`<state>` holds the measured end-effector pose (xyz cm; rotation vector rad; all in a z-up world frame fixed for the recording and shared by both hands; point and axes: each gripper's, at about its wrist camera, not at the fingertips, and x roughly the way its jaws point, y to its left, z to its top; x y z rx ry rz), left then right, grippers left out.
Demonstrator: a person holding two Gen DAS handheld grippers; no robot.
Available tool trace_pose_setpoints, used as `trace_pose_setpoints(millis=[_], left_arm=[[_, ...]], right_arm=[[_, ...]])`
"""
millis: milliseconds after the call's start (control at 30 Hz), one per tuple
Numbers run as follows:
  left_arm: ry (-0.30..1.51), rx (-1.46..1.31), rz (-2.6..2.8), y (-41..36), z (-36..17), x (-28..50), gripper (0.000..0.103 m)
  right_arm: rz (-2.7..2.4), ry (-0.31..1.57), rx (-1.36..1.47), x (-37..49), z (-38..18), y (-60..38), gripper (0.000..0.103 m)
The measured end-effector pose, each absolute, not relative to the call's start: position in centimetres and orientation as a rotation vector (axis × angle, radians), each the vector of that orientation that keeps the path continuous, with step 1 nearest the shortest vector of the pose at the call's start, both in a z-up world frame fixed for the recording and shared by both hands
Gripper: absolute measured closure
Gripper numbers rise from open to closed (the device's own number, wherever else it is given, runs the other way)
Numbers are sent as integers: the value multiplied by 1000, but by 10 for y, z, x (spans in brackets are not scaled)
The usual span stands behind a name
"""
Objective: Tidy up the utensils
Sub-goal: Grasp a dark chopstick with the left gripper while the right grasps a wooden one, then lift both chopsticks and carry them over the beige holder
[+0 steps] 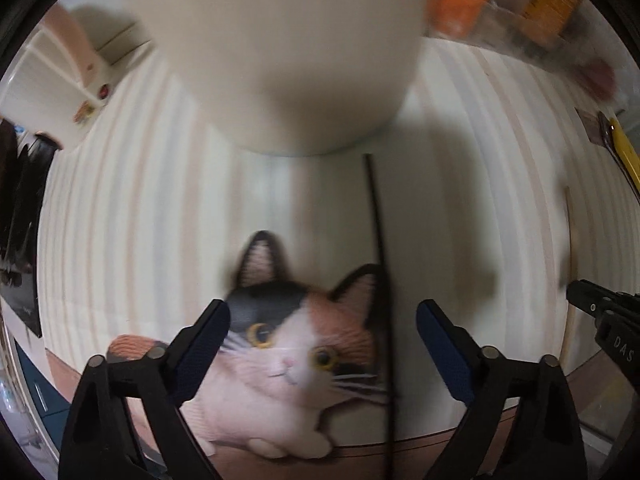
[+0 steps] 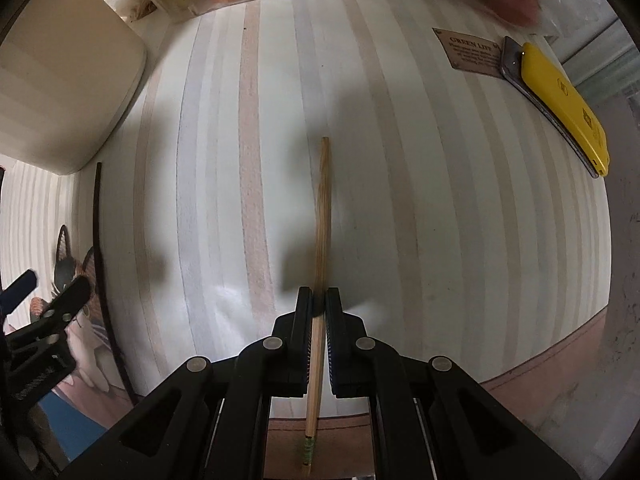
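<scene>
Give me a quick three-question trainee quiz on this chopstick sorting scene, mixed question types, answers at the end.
1. True or false: the right hand-held gripper is shut on the wooden chopstick.
2. Multiple choice: the black chopstick lies A) inside the cream container, B) on the striped mat between the left hand-held gripper fingers, C) on the yellow case.
3. Fill in: the printed figure under the left hand-held gripper is a ____.

Key: 1 true; 2 B; 3 cat.

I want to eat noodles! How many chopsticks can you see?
2. A light brown wooden chopstick is pinched in the right tongs. A thin black chopstick lies on the striped mat beside the cat picture. Others may be hidden.
</scene>
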<state>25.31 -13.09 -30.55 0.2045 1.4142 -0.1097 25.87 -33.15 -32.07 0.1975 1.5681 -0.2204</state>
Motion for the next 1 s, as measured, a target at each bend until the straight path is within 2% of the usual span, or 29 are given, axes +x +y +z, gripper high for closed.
trace_pose_setpoints(millis=[67,133,267,367,433,500,733,1000], left_arm=[[1423,219,-119,-140,-310,254,22],[1433,235,-123,-147,-315,254,36],[1418,232,-130,-151,-312,254,48],[1412,222,-150,-155,-308,255,68],[1408,220,-161,-158,-307,254,86],[1409,216,-171,-163,-306,253,96],[1400,218,-144,-161,-303,249,99],[1413,148,-44,-86,-295,241,100]], right_arm=[[-221,1569,195,260,-320,-334,96],[-225,1565,191,255,-319,-338,96],[-227,1561,182,249,-324,-331,96],[-229,1563,183,250,-323,-329,96],[-229,1566,180,251,-323,-328,96],[-230,1568,180,251,-324,-327,96],[-235,1568,166,256,-325,-322,96],[-78,1573,249,258,-324,-283,96]])
